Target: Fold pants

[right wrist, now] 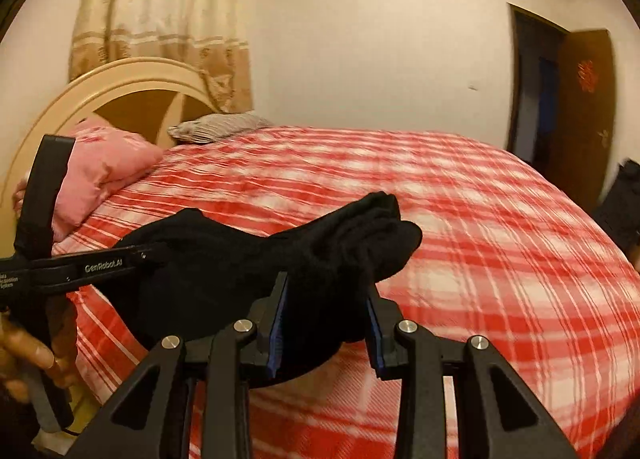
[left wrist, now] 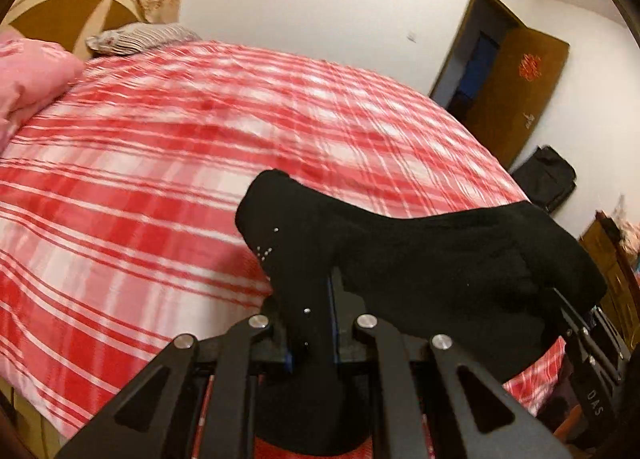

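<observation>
Left wrist view: pants (left wrist: 420, 259) clamped in left gripper (left wrist: 312, 323) fingers, stretching right. Right gripper (right wrist: 326, 319) also pinches them — bundle slung between both, above bed (right wrist: 500, 239).

We see black pants (right wrist: 240, 259) above the red-and-white plaid bedspread (right wrist: 480, 219), a pink quilt (right wrist: 104, 167) and grey striped pillow (right wrist: 216, 125) at its head, a cream headboard (right wrist: 120, 77), and a brown door (right wrist: 584, 107) beyond it.
</observation>
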`<state>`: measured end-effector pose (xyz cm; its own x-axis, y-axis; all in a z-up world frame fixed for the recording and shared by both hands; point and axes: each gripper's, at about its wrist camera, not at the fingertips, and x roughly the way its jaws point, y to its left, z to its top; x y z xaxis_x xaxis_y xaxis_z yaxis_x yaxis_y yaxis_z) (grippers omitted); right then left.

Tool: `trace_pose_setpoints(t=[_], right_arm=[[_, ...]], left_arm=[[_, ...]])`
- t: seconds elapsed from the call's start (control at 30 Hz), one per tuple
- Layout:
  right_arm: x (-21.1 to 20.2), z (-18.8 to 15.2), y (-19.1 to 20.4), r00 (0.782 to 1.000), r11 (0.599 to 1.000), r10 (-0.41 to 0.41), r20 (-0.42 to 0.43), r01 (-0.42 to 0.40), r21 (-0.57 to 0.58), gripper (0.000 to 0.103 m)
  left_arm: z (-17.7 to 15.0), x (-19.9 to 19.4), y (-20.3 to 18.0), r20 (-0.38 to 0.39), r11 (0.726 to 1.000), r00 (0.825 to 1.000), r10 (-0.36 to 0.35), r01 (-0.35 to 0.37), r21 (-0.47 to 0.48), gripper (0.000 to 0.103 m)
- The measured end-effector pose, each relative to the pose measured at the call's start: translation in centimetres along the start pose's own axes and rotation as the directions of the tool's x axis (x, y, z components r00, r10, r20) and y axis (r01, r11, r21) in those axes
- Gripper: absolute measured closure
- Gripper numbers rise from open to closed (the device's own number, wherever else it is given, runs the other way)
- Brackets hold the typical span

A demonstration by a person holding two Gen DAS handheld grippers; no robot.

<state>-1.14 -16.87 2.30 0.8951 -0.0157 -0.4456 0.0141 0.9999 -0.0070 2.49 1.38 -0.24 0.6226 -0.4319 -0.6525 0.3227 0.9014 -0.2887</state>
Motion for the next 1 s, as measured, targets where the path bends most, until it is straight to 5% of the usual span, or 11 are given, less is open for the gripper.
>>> trace_pose_setpoints(t=[0.23, 0.63, 0.8, 1.0], right_arm=[[6.3, 5.0, 5.9, 0.993, 0.991, 0.113, 0.030, -0.110, -0.070, 0.068], [15.8, 9.7, 14.4, 0.978, 0.973, 0.208, 0.021, -0.205, -0.104, 0.068], [18.4, 9.9, 15.4, 0.977, 0.972, 0.212, 0.005, -0.211, -0.108, 0.068], [23.1, 7.1, 14.8, 0.976, 0.978, 0.182, -0.122, -0.193, -0.084, 0.068]], left_arm=[[3.8, -1.7, 4.6, 0.093, 0.992, 0.988, 0.122, -0.120, -0.030, 0.090], [11.1, -0.7, 13.9, 0.178, 0.942, 0.926, 0.333, -0.321, -0.096, 0.090], [12.6, -0.3, 16.4, 0.184, 0.925, 0.908, 0.377, -0.360, -0.119, 0.090], [12.6, 2.1, 17.7, 0.153, 0.910, 0.898, 0.413, -0.400, -0.110, 0.090]])
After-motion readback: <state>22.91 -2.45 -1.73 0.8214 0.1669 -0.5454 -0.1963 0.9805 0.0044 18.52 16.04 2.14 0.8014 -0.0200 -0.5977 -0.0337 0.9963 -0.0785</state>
